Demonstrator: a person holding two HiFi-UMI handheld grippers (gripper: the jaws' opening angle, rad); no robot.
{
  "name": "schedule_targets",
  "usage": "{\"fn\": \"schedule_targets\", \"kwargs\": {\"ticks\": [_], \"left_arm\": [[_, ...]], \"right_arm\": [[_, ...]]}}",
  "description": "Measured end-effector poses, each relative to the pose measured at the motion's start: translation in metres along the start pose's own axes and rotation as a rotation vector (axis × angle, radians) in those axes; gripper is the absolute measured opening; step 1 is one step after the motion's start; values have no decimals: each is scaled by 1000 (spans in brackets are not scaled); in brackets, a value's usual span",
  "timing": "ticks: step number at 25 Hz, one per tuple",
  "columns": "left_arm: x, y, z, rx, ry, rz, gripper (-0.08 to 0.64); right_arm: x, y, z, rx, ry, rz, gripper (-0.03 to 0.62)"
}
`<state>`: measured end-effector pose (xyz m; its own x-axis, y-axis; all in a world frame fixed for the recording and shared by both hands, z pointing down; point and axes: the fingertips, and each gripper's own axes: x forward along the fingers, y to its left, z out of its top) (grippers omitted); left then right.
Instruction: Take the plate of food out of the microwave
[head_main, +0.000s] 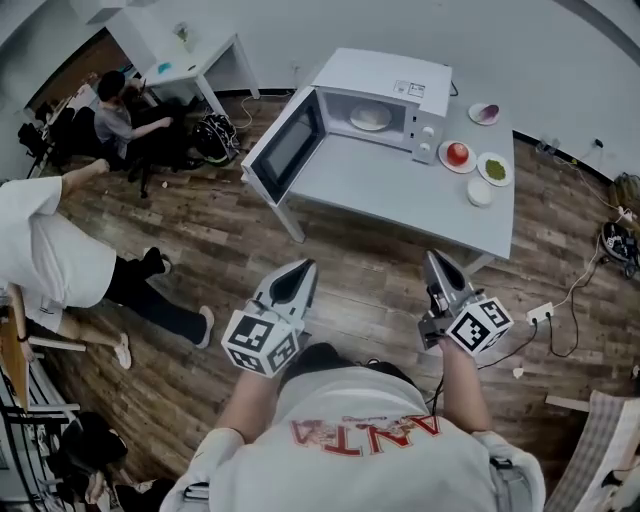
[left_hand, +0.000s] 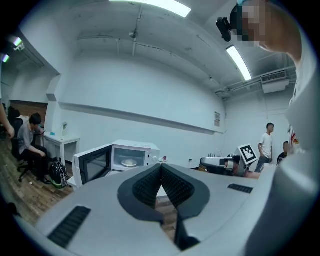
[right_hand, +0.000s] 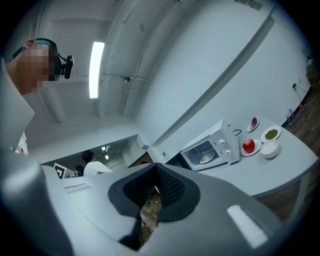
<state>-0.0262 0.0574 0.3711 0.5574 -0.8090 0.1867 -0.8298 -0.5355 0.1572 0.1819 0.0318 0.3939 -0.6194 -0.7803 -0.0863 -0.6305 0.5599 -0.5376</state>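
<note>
The white microwave (head_main: 385, 95) stands at the far left of the grey table (head_main: 400, 190). Its door (head_main: 285, 150) hangs wide open to the left. Inside lies the plate of food (head_main: 370, 118), pale and round, also visible in the left gripper view as the plate (left_hand: 129, 162) and in the right gripper view as the plate (right_hand: 206, 159). My left gripper (head_main: 303, 268) and right gripper (head_main: 433, 258) hover over the wooden floor, well short of the table. Both are shut with nothing between their jaws, the left gripper (left_hand: 161, 166) and the right gripper (right_hand: 156, 166) alike.
Right of the microwave sit a plate with a red apple (head_main: 457, 155), a plate of green food (head_main: 493, 168), a white bowl (head_main: 480, 192) and a dish with something purple (head_main: 484, 113). A seated person (head_main: 115, 115) and another person (head_main: 50, 260) are at the left. A power strip (head_main: 540, 312) lies on the floor.
</note>
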Motion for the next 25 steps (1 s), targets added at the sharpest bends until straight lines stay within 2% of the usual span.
{"fn": "schedule_targets", "kwargs": {"ticks": [3,8,15,20,25], "left_arm": [[16,14,2,-9,4,-4,9],[51,50,6,-32,-8,-34,9],[100,115,33,-23,-40,-78,9],[121,161,40,-44,-34,-114,9],[145,179,37,-64,-21,-179,9]], "right_arm": [[17,-12,-4,18,18,-15,3],[57,-27,1,-14,40,-37,3],[136,-35,19,-61,53,-73,3],[184,-34,10,-61,79,-107,3],[206,-43,1,-55,89,-168,3]]}}
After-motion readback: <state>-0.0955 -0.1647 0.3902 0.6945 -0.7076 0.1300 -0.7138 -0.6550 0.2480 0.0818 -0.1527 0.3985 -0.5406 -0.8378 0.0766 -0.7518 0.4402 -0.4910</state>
